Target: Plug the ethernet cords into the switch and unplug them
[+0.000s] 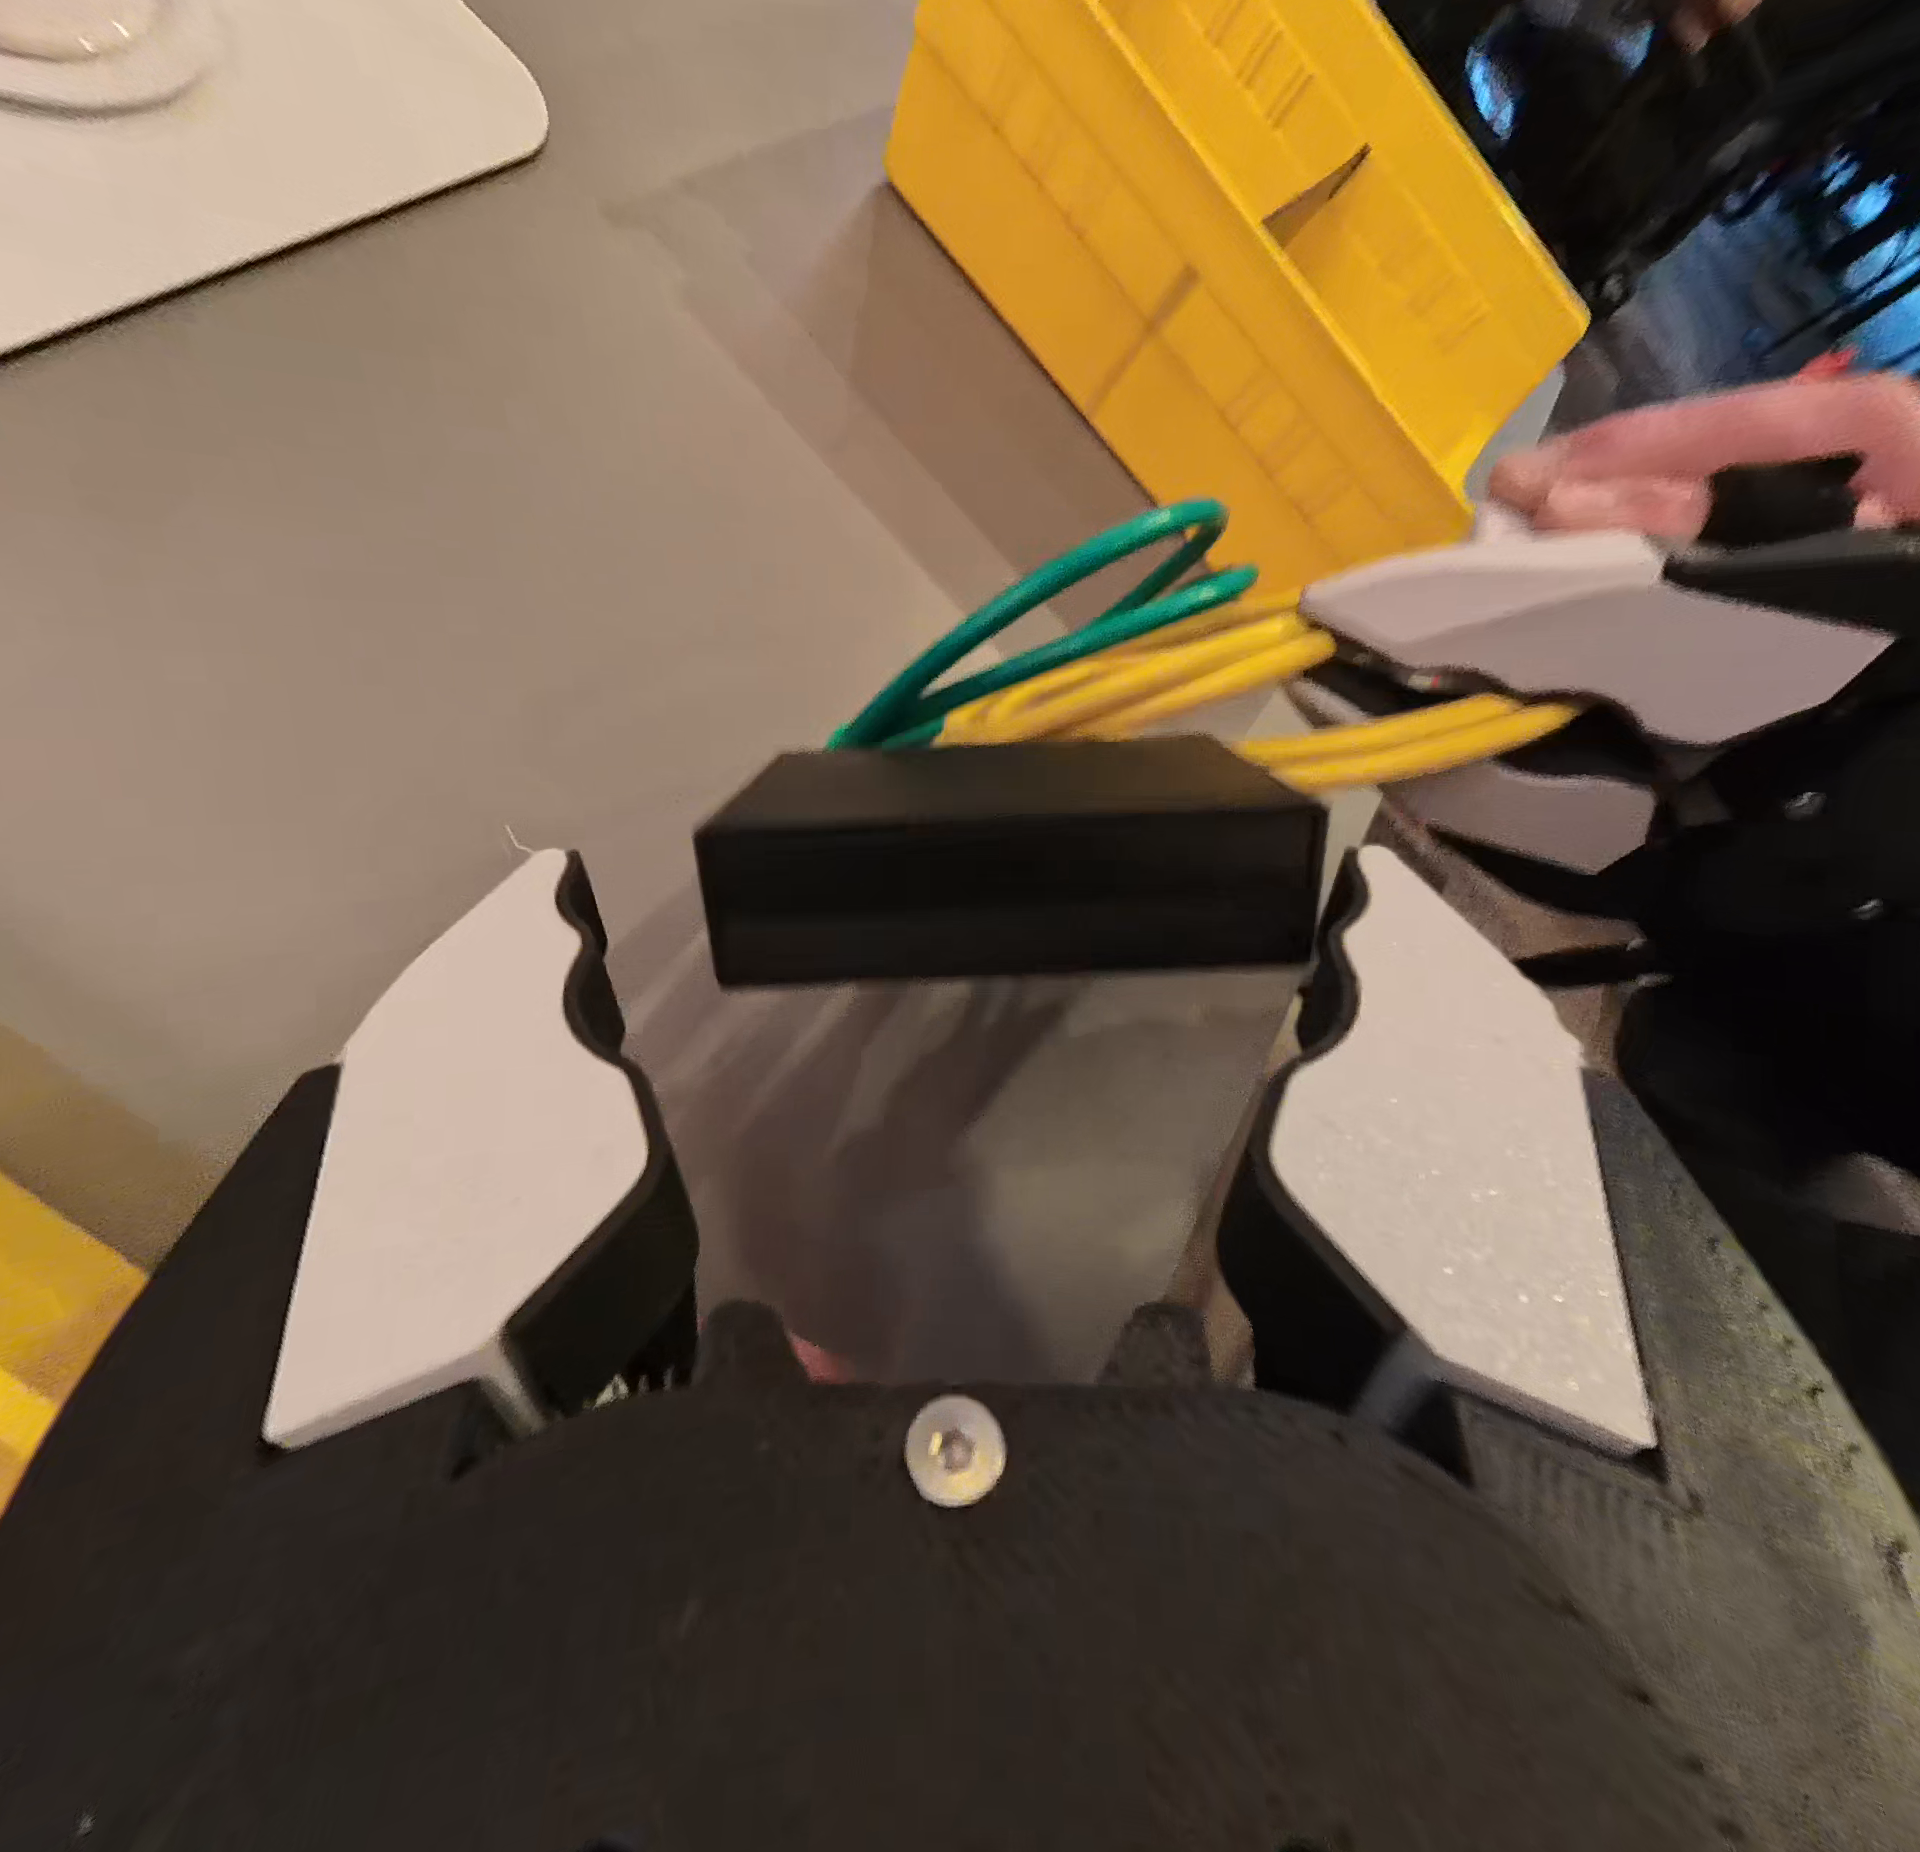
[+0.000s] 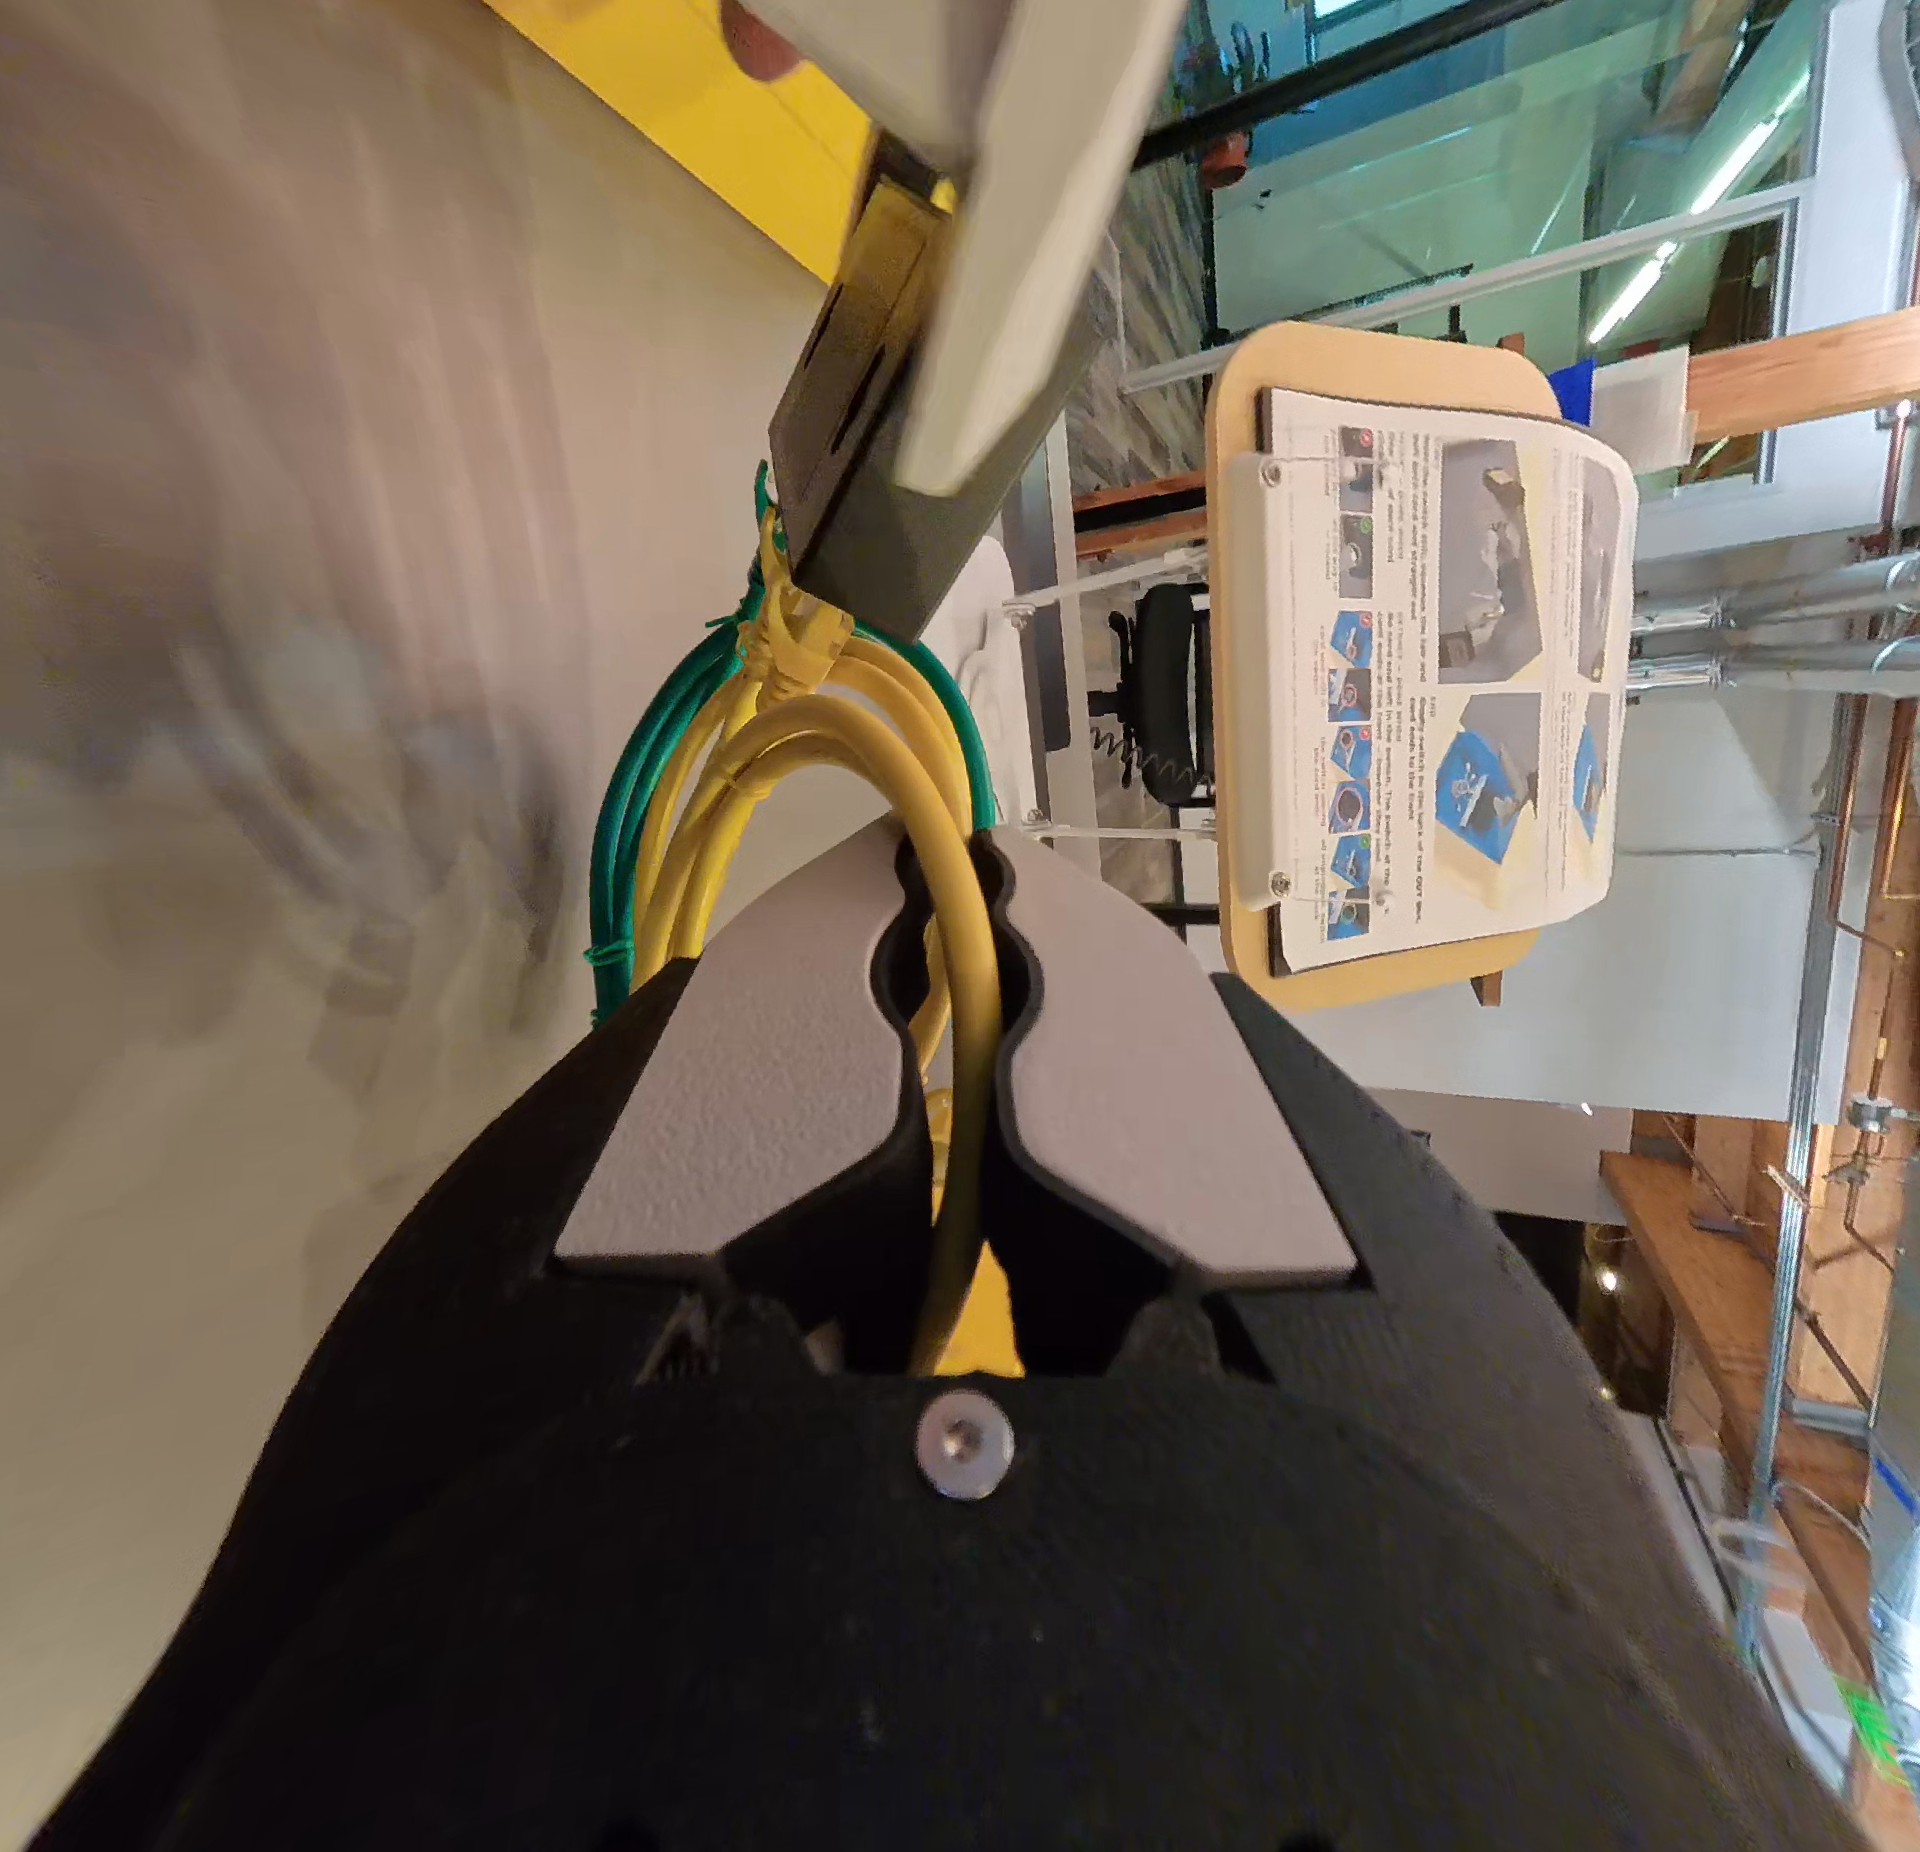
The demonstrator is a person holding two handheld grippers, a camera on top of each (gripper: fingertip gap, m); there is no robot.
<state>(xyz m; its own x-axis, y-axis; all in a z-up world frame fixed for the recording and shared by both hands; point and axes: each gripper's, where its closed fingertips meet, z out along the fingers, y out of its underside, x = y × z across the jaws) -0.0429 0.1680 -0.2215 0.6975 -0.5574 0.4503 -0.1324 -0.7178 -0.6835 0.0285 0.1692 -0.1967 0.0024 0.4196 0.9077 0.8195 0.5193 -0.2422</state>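
Note:
A black switch [image 1: 1003, 857] sits on the grey table [image 1: 416, 555] between the fingers of my left gripper [image 1: 966, 867]. The gripper is open; the switch's right end is at the right finger [image 1: 1455, 1075], with a gap on the left. Green cords [image 1: 1039, 628] and yellow cords [image 1: 1143, 680] run from the switch's far side. My right gripper [image 2: 951, 857], turned on its side, is shut on a yellow cord [image 2: 883, 732]. It also shows at the right of the left wrist view [image 1: 1340, 659]. Yellow plugs [image 2: 795, 639] sit at the switch [image 2: 842, 431], beside green cords [image 2: 623, 826].
A yellow crate [image 1: 1195, 244] stands right behind the switch. A white mat [image 1: 208, 140] with a clear glass item lies at the far left. A person's hand [image 1: 1662, 462] holds the right gripper. A board with a printed sheet [image 2: 1455, 680] stands beyond the table.

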